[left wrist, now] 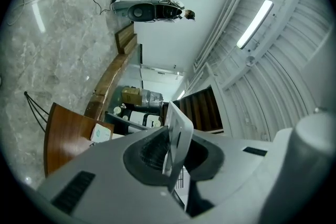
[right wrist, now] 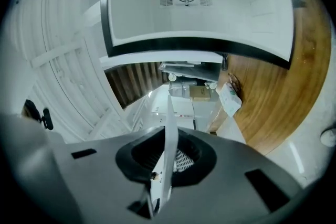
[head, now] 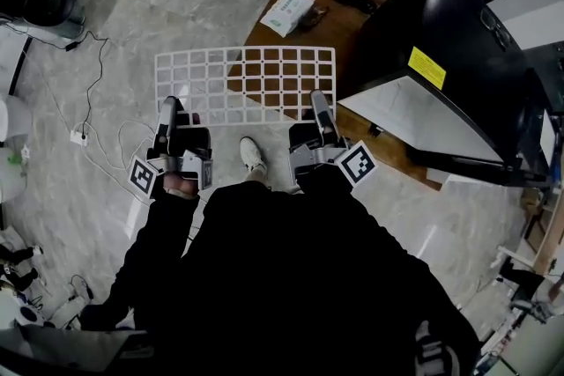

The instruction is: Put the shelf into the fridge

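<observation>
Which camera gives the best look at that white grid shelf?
The head view: the whole shelf shows from above, clamped at its near edge by the left hand-held gripper and the right hand-held gripper. Each gripper view shows only a thin edge-on strip between its jaws.

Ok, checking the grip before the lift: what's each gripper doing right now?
Left gripper: closed on the shelf.
Right gripper: closed on the shelf.
</observation>
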